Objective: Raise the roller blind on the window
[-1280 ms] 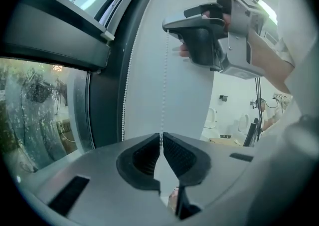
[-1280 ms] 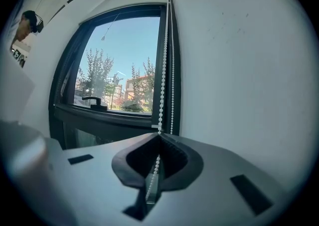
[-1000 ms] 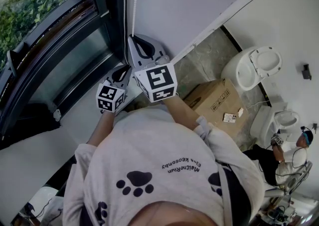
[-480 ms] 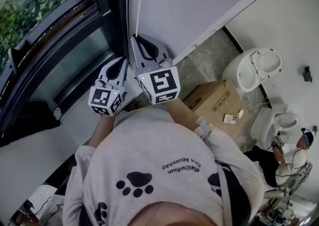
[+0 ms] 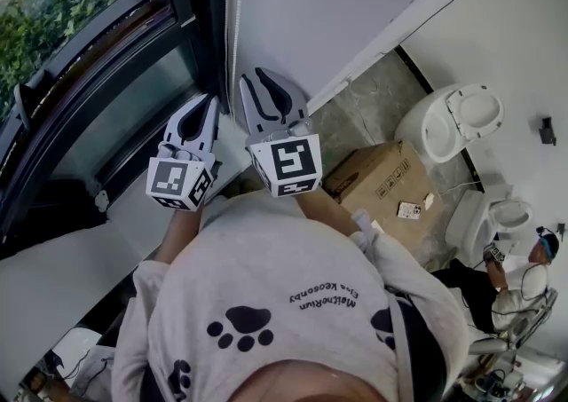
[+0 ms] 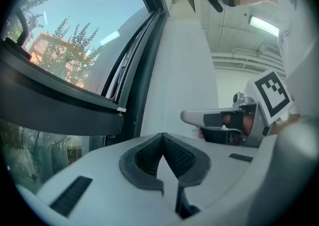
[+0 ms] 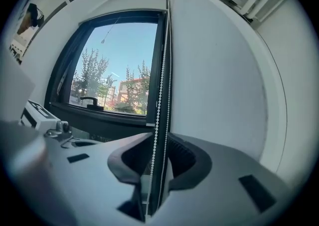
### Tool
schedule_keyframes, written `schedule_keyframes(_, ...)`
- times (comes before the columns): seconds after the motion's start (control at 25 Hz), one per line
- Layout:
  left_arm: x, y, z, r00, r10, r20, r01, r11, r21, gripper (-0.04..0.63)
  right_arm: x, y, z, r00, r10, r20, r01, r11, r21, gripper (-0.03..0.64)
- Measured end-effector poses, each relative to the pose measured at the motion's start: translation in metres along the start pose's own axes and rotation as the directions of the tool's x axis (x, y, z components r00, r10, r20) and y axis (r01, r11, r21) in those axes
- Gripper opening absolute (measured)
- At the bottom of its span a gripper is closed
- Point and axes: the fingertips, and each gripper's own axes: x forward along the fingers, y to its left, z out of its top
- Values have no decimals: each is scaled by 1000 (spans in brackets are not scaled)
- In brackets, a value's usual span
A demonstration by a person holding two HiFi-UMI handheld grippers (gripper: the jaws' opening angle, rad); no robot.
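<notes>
The white bead chain (image 5: 232,27) of the blind hangs at the window frame's right edge, against the white wall. My left gripper (image 5: 210,100) is shut, and the faint chain (image 6: 172,70) runs down into its closed tips (image 6: 162,134). Beside it on the right, my right gripper (image 5: 259,79) has just been opening. Its jaws stand apart with both strands of the chain (image 7: 160,90) passing between them, untouched by the pads (image 7: 154,137). The window pane (image 7: 114,75) shows trees and sky, uncovered. One right finger (image 6: 195,116) shows in the left gripper view.
A dark window frame and sill (image 5: 133,125) lie to the left. On the floor to the right stand a cardboard box (image 5: 382,183) and white toilets (image 5: 448,121). A person (image 5: 524,276) sits at the far lower right.
My left gripper has risen along the chain, drawing level with the right one. The right gripper's jaws have parted off the chain and it has shifted slightly.
</notes>
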Motion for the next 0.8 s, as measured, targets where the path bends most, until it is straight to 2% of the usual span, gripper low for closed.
schedule_keyframes(0.12, -5, -2, 11, 1000, 16, 15, -17, 1000, 24, 8, -9, -3, -1, 1000, -24, 8, 24, 1000, 10, 77)
schedule_keyframes(0.32, -10, -7, 25, 999, 33, 34, -35, 997, 68, 8, -18, -7, 5, 998, -52, 45, 51, 998, 22, 34)
schedule_keyframes(0.6, -19, -11, 36, 997, 68, 45, -71, 994, 86, 8, -27, -6, 9, 996, -58, 63, 56, 998, 29, 14)
schedule_keyframes(0.8, -24, -13, 37, 996, 78, 40, -80, 994, 72, 8, -34, -4, 4, 996, -71, 50, 70, 997, 21, 9)
